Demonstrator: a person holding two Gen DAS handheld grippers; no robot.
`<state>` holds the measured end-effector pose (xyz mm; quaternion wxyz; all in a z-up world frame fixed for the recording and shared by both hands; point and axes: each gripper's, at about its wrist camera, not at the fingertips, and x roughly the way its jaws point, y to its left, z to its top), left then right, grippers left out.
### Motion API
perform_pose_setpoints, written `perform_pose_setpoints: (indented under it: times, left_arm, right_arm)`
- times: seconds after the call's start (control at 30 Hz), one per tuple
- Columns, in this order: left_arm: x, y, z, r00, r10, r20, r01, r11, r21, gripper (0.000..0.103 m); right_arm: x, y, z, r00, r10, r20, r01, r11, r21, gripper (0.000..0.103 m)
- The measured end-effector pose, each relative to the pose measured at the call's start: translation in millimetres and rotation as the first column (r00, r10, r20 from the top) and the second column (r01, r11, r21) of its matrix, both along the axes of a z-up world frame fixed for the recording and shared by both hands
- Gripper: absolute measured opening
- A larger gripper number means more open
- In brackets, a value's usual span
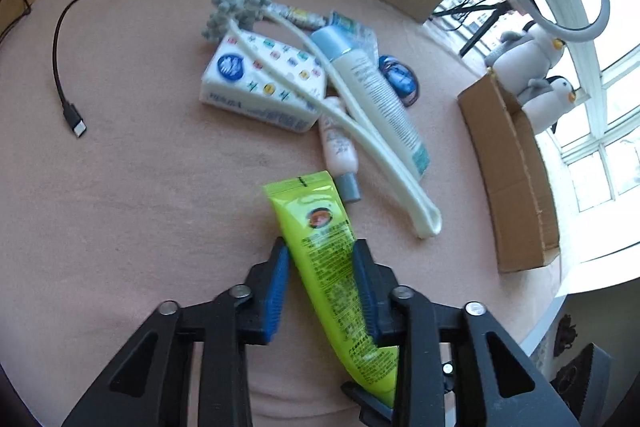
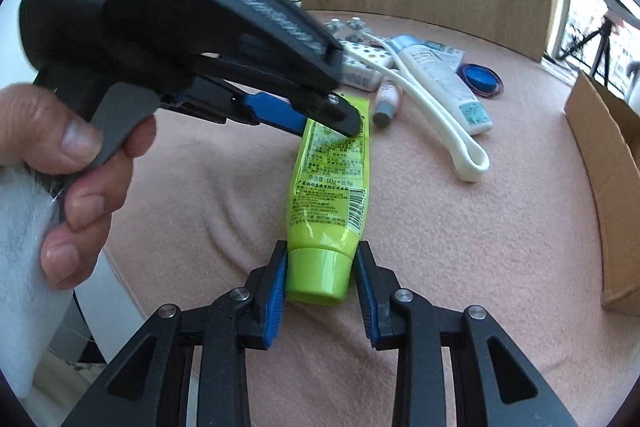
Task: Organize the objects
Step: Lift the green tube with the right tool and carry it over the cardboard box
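Lime-green tube [image 2: 330, 187] is held off the pink cloth-covered counter [image 1: 140, 167] between both tools. Left hand-held gripper [image 1: 322, 287] is clenched across the flat printed body near the crimped end; in the right view the same left tool [image 2: 320, 123] shows at the tube's far end, squeezed by the person's hand [image 2: 80, 179]. Right hand-held gripper [image 2: 320, 281] has its blue pads against the cap [image 2: 318, 277], one each side, and looks closed on it.

Handling, as a guess: light, soft plastic body that dents and flexes under squeeze, with a glossy skin likely to slip. The cap is the only stiff part, so it's the better hold; the body grip should stay light or the contents push toward the cap.

Room: a pile sits just beyond the tube: tissue pack [image 1: 260, 79], white tube with blue cap [image 1: 372, 87], small pink tube [image 1: 340, 147], white looped massager [image 1: 360, 135], blue round tin [image 1: 400, 75]. Open cardboard box [image 1: 512, 179] stands at the counter's right edge and is probably the drop target; the path to it is bare cloth, passing the massager's loop end. USB cable [image 1: 68, 87] lies well apart on the left. Counter edge is close behind the box.
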<state>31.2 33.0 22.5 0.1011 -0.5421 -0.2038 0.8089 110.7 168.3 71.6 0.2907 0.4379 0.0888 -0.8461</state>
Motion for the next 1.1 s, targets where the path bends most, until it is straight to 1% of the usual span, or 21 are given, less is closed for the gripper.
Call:
perform_pose_setpoints:
  times: [0.2,0.37,0.43,0.47,0.57,0.7,0.8,0.9,1.0,1.1]
  left_arm:
    - [2.8,9.8,25.8,0.998,-0.023,-0.061,0.021,0.999,-0.033,0.028]
    - [3.5,24.1,68.6,0.988,-0.052,-0.146,0.037,0.994,-0.101,0.028]
    - [7.4,22.3,88.4,0.981,-0.067,-0.183,0.044,0.991,-0.127,0.028]
    - [5.8,27.6,93.8,0.978,-0.074,-0.196,0.048,0.99,-0.135,0.028]
    - [6.4,27.9,110.3,0.971,-0.092,-0.222,0.061,0.988,-0.142,0.028]
    - [1.1,40.9,121.7,0.963,-0.121,-0.24,0.087,0.985,-0.148,0.028]
    - [-5.5,57.7,128.9,0.957,-0.154,-0.245,0.121,0.982,-0.146,0.028]
    - [-16.2,83.4,131.3,0.947,-0.203,-0.248,0.17,0.974,-0.149,0.028]
    - [-27.5,115.8,136.5,0.93,-0.265,-0.256,0.233,0.961,-0.151,0.028]
    - [-38.5,154.7,140.7,0.905,-0.331,-0.266,0.299,0.941,-0.157,0.029]
  right_arm:
    - [-7.1,3.3,14.9,0.999,-0.023,-0.021,0.023,1.0,-0.015,0.028]
    - [-4.3,4.4,42.9,0.997,-0.035,-0.076,0.034,0.999,-0.026,0.028]
    - [-9.5,7.2,53.4,0.994,-0.043,-0.101,0.04,0.999,-0.035,0.028]
    - [-11.8,8.8,57.2,0.992,-0.048,-0.113,0.044,0.998,-0.037,0.028]
    - [-12.9,13.5,68.1,0.988,-0.062,-0.143,0.057,0.998,-0.037,0.028]
    - [-23.1,24.0,72.4,0.983,-0.089,-0.161,0.084,0.996,-0.04,0.028]
    - [-24.6,36.5,75.3,0.978,-0.121,-0.172,0.116,0.993,-0.037,0.028]
    - [-29.2,55.1,77.6,0.968,-0.169,-0.184,0.165,0.986,-0.038,0.028]
    - [-37.3,80.0,77.9,0.954,-0.23,-0.194,0.227,0.973,-0.04,0.028]
    - [-40.8,108.9,81.2,0.932,-0.299,-0.206,0.296,0.954,-0.043,0.028]
